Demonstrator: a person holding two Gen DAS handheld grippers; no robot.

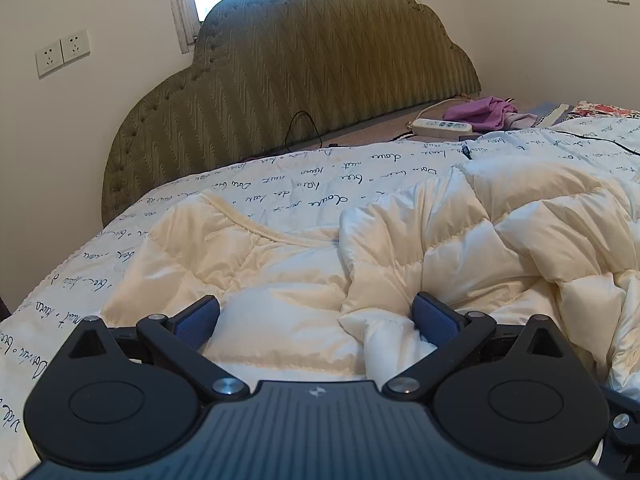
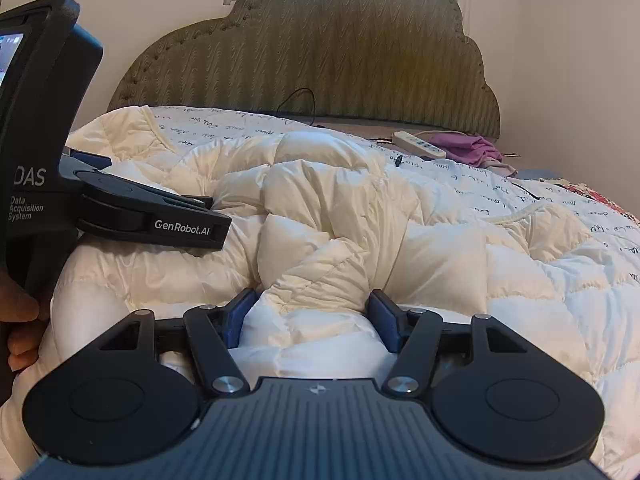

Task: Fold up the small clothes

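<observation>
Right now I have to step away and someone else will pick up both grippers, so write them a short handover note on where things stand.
Left gripper: open, jaws wide apart, puffy fabric of the cream quilted down jacket bulging between them, nothing pinched.
Right gripper: open too, straddling a raised fold of the same jacket.
The jacket lies crumpled on the script-print bedsheet, collar trim toward the headboard. A purple garment sits by the power strip at the far edge.
Done: no neat fold visible yet.
Left: flatten the jacket, fold it, probably then the purple garment.
</observation>
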